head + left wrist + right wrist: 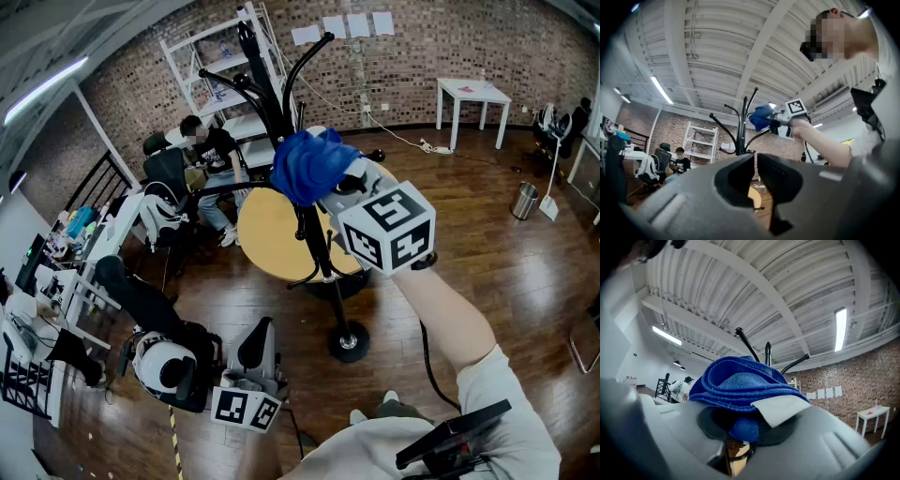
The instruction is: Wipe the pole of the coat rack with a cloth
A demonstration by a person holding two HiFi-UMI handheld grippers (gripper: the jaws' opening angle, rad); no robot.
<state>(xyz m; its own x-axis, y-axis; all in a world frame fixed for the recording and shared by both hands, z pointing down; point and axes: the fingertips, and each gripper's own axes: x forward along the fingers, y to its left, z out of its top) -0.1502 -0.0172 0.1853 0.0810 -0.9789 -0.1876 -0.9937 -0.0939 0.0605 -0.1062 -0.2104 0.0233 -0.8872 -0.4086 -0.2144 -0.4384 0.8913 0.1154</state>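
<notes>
Pressing in at the top: blue cloth (309, 164) is clamped in the right gripper (342, 192), bunched just ahead of its jaws, at the upper pole (319, 248) below the hooks. Contact w/ the pole can't be confirmed. Left gripper (258, 336) is held low, well apart, jaws closed on nothing. Wipe judged barely begun. Next: cloth to be pushed onto the pole and drawn down twd the base (349, 342), w/ a firm grip.

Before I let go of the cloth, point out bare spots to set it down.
The round yellow tabletop left of the coat rack pole looks bare. So is the wood floor between the rack's base and the metal bin. Left is crowded: office chairs, desks.
</notes>
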